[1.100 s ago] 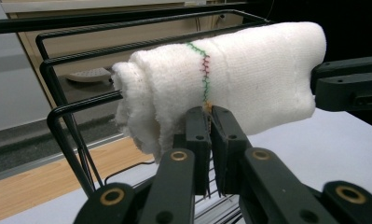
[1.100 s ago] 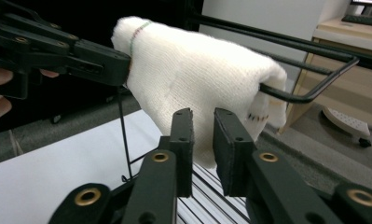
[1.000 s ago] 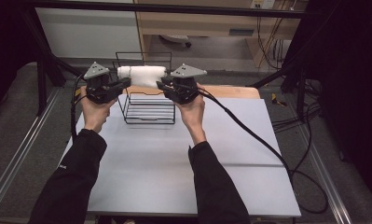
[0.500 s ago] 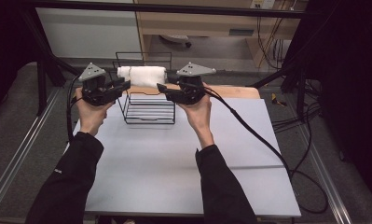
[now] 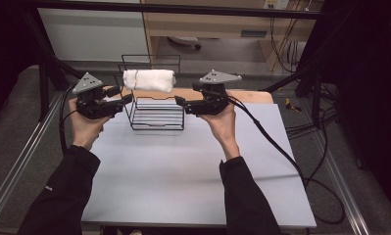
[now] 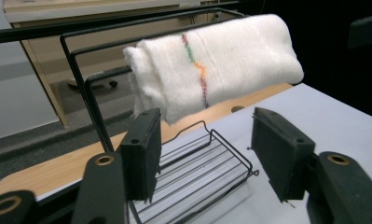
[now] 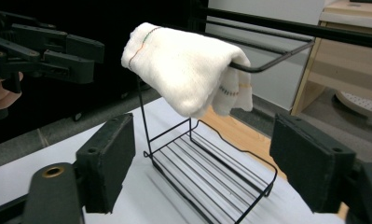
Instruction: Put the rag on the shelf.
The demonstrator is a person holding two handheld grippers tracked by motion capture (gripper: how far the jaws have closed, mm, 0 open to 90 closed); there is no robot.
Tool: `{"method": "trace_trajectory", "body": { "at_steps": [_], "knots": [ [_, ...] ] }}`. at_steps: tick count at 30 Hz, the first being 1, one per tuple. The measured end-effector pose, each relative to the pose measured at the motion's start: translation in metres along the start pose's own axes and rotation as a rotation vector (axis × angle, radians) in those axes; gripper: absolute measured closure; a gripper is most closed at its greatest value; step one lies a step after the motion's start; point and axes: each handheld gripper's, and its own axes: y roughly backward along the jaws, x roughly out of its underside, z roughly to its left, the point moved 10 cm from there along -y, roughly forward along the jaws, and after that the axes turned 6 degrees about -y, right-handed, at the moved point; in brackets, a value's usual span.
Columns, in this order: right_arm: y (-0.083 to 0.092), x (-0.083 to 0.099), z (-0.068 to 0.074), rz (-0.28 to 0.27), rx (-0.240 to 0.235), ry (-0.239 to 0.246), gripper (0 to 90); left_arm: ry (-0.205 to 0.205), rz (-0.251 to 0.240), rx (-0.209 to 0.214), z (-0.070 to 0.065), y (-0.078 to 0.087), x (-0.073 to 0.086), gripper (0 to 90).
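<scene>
A folded white towel (image 5: 149, 80) with a coloured stitched stripe hangs over the top bar of a black wire rack (image 5: 156, 116) at the back of the table. My left gripper (image 5: 125, 98) hovers just left of the rack and my right gripper (image 5: 180, 102) just right of it, both pointing inward. The jaws of both have just been opening, and nothing is between them. In the left gripper view the towel (image 6: 221, 65) hangs beyond the open left gripper (image 6: 209, 154). The right gripper view has the towel (image 7: 183, 65) above the rack's base (image 7: 211, 172), past the open right gripper (image 7: 202, 163).
The pale table top (image 5: 183, 171) lies bare in front of the rack, with a wooden strip (image 5: 252, 95) along its far edge. A black cable (image 5: 281, 156) trails off the right side. Dark frame posts stand at both sides, shelving behind.
Both hands have drawn apart sideways, away from the towel's ends, and both pairs of jaws have opened. The towel stays draped on the rack's bar.
</scene>
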Motion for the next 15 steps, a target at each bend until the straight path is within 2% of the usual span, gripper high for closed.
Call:
{"method": "trace_trajectory", "body": {
  "at_steps": [8, 13, 15],
  "knots": [
    [0.02, 0.018, -0.011, 0.008, -0.006, -0.02, 8.9, 0.001, 0.039, 0.017, -0.008, 0.005, 0.025, 26.9],
    [0.033, 0.037, -0.021, 0.03, -0.016, -0.044, 5.3, 0.016, 0.06, 0.034, -0.012, 0.007, 0.046, 20.6],
    [0.039, 0.046, -0.025, 0.043, -0.024, -0.038, 4.8, 0.017, 0.072, 0.039, -0.015, 0.008, 0.055, 17.8]
  ]
}}
